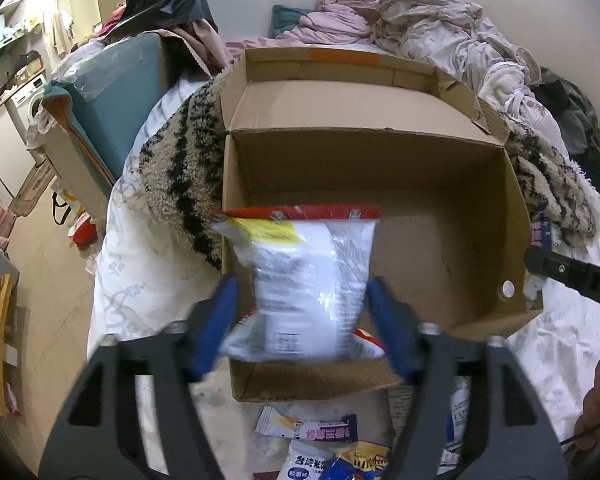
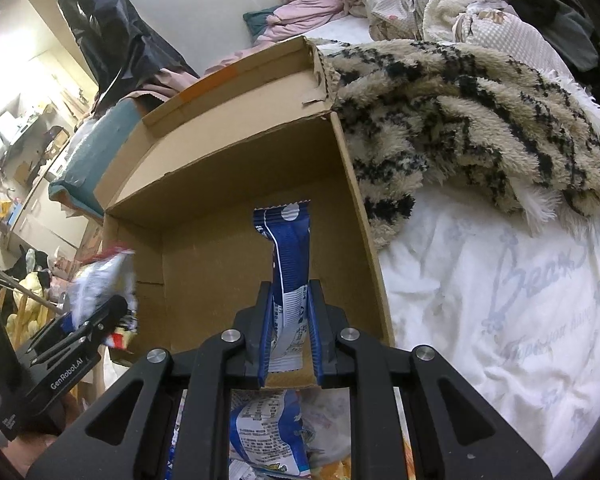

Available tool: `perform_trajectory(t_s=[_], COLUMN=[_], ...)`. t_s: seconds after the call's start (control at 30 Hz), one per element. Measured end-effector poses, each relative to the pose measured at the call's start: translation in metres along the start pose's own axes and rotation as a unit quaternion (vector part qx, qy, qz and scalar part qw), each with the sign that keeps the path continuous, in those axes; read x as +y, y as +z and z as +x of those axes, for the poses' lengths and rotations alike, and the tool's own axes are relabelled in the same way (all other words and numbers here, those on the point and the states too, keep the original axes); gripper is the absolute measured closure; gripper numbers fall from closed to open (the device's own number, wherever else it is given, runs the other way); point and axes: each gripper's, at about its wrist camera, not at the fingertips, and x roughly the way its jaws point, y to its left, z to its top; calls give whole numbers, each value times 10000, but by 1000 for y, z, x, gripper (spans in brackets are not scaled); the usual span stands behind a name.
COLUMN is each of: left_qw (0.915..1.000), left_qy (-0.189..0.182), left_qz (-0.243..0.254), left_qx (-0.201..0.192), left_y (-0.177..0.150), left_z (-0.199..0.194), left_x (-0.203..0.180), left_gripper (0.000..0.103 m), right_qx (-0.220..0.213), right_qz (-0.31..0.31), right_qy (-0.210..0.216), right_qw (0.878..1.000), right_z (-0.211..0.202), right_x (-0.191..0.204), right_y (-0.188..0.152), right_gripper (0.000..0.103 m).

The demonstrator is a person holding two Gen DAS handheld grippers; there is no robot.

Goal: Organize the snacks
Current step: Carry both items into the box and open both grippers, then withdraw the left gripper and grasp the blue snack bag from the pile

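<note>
An open cardboard box [image 1: 364, 152] sits on the bed, with nothing lying on the part of its floor that shows. A white snack bag [image 1: 312, 264] with a red top edge hangs blurred over the box's near left corner, between the blue pads of my left gripper [image 1: 302, 282]. The pads stand apart from the bag's sides, so the gripper is open. In the right wrist view that bag [image 2: 100, 280] shows at the box's left wall. My right gripper [image 2: 291, 285] is shut on a blue and white snack bar wrapper [image 2: 290, 240], held upright over the box's near right side.
Several loose snack packets [image 1: 312, 428] lie on the white sheet [image 2: 480, 280] in front of the box. A furry tan and black blanket [image 2: 460, 120] presses against the box's right and left sides. Crumpled laundry [image 1: 420, 20] is piled behind. A teal carton [image 1: 112, 92] stands at the left.
</note>
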Motion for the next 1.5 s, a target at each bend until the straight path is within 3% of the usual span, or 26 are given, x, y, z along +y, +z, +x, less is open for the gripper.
perform_trajectory(t_s=[0.17, 0.2, 0.23, 0.3, 0.33, 0.63, 0.87, 1.0, 1.1, 1.3, 1.5], left_qw=[9998, 9997, 9996, 9995, 9995, 9990, 9985, 9980, 9987, 9979, 9971], left_qy=[-108, -131, -160, -185, -190, -246, 4, 13, -69, -37, -8], left_qz=[-71, -100, -132, -170, -183, -253, -266, -280, -265, -490, -735], left_qx=[-142, -167, -178, -165, -151, -274, -478, -573, -419, -412, -206], left_y=[2, 2, 2, 2, 2, 4, 2, -1, -2, -18, -39], left_z=[-9, -11, -12, -13, -13, -23, -39, -56, -63, -84, -97], left_x=[4, 4, 6, 7, 7, 9, 11, 17, 21, 36, 55], left_gripper=[10, 8, 7, 6, 6, 6, 6, 6, 6, 6, 0], right_qx=[27, 41, 31, -98, -173, -183, -338, -374, -387, -400, -349], right_qz=[107, 127, 150, 204, 183, 29, 100, 137, 102, -98, 175], right_qy=[112, 95, 88, 90, 51, 25, 152, 234, 283, 319, 417], right_qw=[9999, 9999, 9998, 9997, 9997, 9998, 9993, 9989, 9988, 9986, 9984], right_z=[1, 1, 1, -3, -5, -9, -26, -38, -49, -67, -89], right_x=[0, 0, 0, -1, 0, 5, 8, 10, 13, 23, 17], right_y=[0, 1, 1, 1, 1, 3, 1, -2, -7, -23, -47], right_gripper=[81, 76, 57, 35, 33, 33, 33, 23, 18, 18, 18])
